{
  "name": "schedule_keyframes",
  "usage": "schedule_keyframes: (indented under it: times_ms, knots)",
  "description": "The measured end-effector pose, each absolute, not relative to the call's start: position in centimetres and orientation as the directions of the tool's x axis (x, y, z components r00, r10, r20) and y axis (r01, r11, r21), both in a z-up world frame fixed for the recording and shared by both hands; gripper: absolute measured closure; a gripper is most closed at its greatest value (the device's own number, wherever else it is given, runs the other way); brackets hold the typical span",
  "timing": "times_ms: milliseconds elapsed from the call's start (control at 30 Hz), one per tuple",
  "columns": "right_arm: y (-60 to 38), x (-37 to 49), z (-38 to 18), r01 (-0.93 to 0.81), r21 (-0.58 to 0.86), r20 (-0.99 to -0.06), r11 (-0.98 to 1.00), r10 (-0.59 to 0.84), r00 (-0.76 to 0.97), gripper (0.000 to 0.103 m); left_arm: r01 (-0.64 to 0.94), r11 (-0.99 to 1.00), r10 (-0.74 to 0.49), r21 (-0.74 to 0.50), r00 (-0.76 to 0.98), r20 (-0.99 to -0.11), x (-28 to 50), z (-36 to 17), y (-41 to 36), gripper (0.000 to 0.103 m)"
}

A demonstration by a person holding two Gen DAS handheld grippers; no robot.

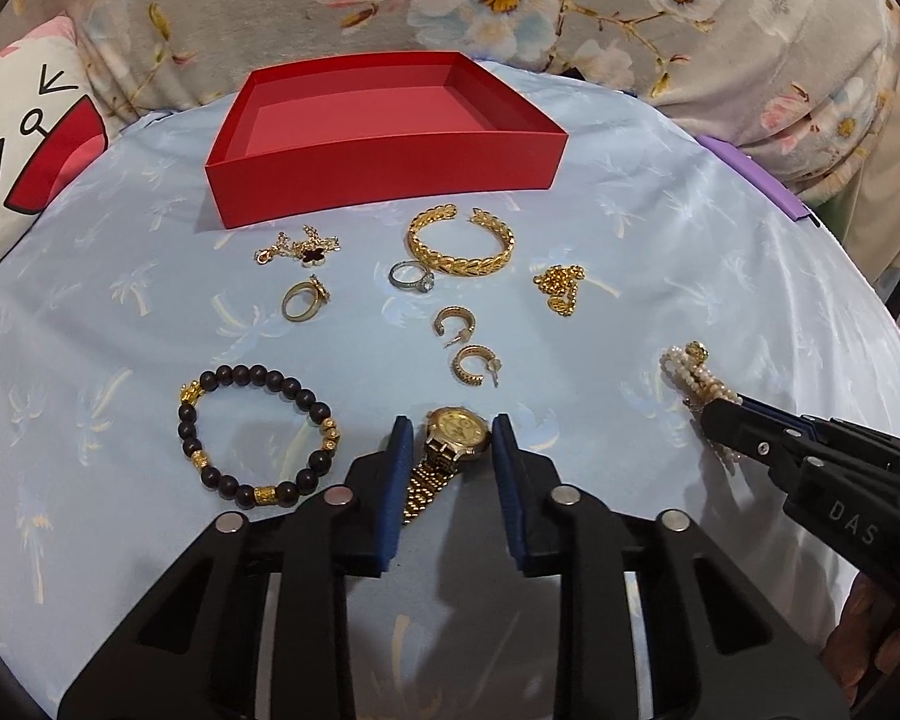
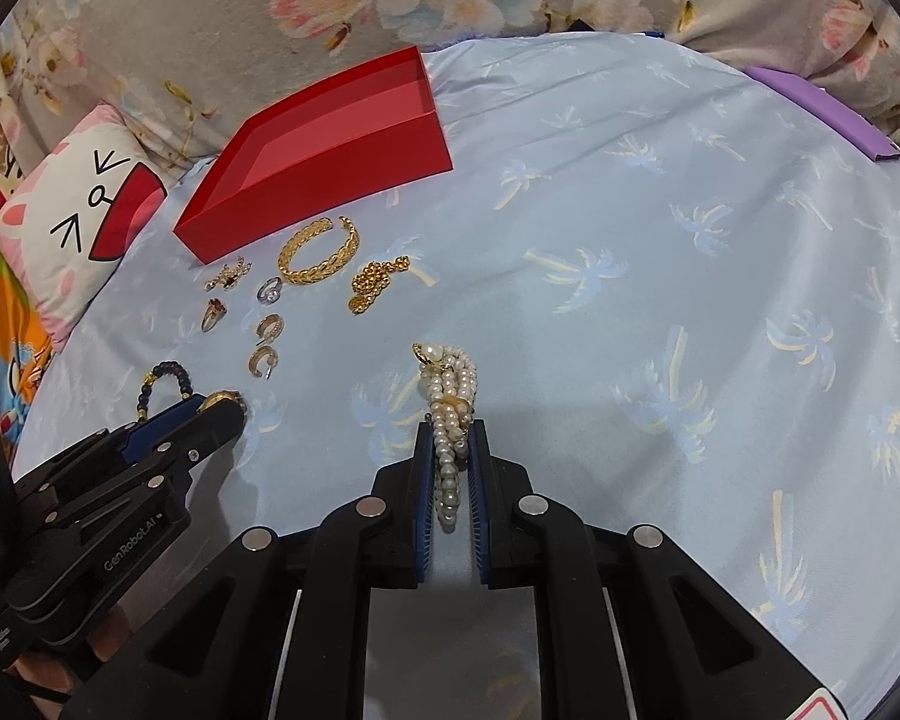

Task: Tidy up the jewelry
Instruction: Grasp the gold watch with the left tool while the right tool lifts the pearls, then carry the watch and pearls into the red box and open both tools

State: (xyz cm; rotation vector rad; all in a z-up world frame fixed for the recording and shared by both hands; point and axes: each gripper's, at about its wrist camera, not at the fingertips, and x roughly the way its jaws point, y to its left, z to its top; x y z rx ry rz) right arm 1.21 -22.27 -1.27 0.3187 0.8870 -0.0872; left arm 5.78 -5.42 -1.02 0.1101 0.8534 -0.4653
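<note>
Below the one red box point(image 1: 384, 138), at frame centre: two rings, two hoop earrings point(image 1: 465, 342). Left gripper point(image 1: 450, 438) straddles one gold watch point(image 1: 456, 441), grip unclear; right gripper point(image 2: 453, 450) clenches one pearl bracelet point(image 2: 450, 414).

The left gripper point(image 2: 222, 405) is covering most of the gold metal wristwatch point(image 2: 217, 399) and black beaded bracelet point(image 2: 168, 373) in the right wrist view; pearl strand bracelet point(image 1: 699, 375) is disappearing behind the right gripper point(image 1: 717, 414).

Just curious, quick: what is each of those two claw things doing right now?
Left gripper: fingers either side of the gold watch; grip cannot be told.
Right gripper: shut on the pearl bracelet.
</note>
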Motion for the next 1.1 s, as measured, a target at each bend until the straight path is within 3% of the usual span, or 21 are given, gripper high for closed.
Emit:
schedule_keyframes:
  times_ms: [367, 667, 1100]
  knots:
    - [-21.9, 0.3, -0.2, 0.186, 0.232, -0.750, 0.955, 0.054, 0.659, 0.093, 0.416, 0.902, -0.364, -0.118, 0.582, -0.727, 4.4, 0.1, -4.8, 0.082]
    - [-22.1, 0.4, 2.8, 0.144, 0.251, -0.709, 0.957, 0.081, 0.700, 0.093, 0.382, 0.908, -0.391, -0.174, 0.619, -0.681, 4.3, 4.3, -2.6, 0.082]
    - [-22.6, 10.9, 8.0, 0.049, 0.259, -0.655, 0.965, 0.138, 0.743, 0.093, 0.343, 0.930, -0.347, -0.134, 0.698, -0.626, 13.1, 8.9, -2.0, 0.082]
